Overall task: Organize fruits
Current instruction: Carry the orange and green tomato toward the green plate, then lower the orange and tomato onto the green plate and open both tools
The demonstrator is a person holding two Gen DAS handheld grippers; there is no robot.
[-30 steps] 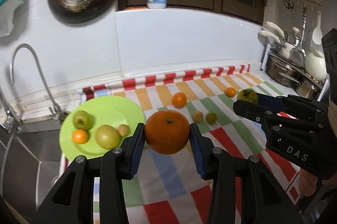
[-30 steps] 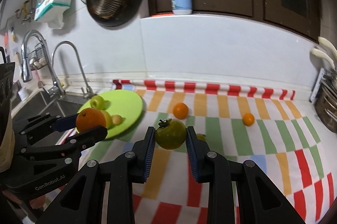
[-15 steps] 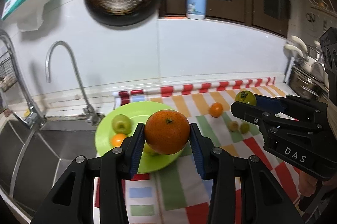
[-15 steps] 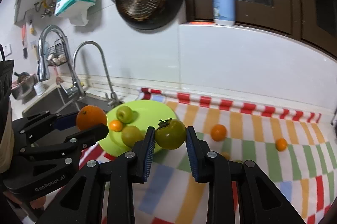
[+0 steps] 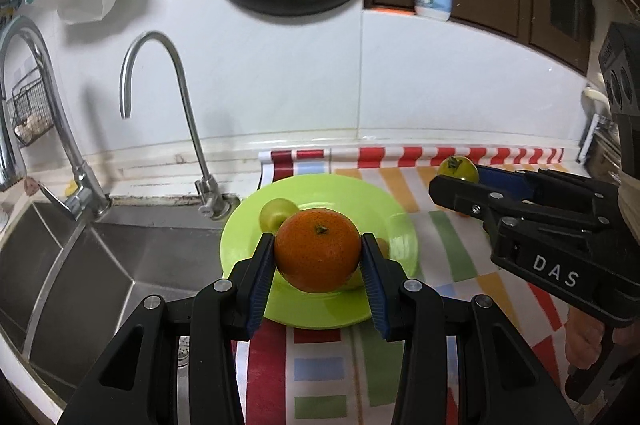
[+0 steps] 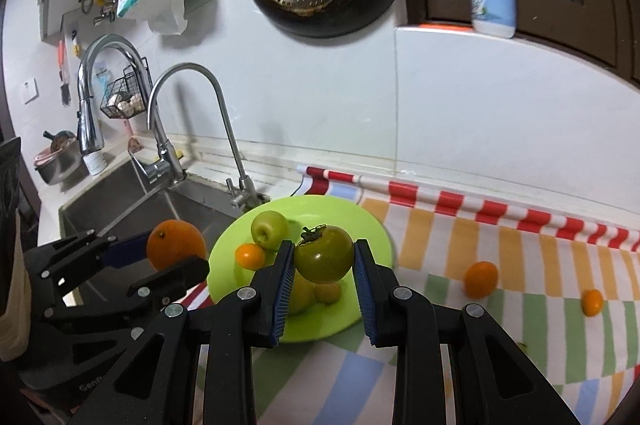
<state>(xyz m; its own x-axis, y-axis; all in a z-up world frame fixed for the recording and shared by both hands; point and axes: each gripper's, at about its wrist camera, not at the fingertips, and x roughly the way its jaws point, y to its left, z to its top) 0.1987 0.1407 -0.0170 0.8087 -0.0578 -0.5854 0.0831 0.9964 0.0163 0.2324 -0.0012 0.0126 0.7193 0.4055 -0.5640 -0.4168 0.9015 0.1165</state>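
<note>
Left wrist view: the left claw (image 5: 318,261) pinches a large round orange (image 5: 317,250) above the lime-green plastic plate (image 5: 396,221), mid-delivery; next, lowering onto bare plate.

Right wrist view: the right claw (image 6: 323,271) pinches a green persimmon-like fruit (image 6: 324,254) over the plate's piled fruit, needing a free spot.

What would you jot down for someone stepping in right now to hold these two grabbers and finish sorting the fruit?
Left gripper: shut on a big orange, held above the green plate.
Right gripper: shut on a green tomato-like fruit, also over the plate.
On the plate: a green apple, a small orange and two yellowish fruits partly hidden behind the right gripper.
Done: those four plated.
Left: set down both held fruits, then fetch the two small oranges lying on the striped cloth.
</note>
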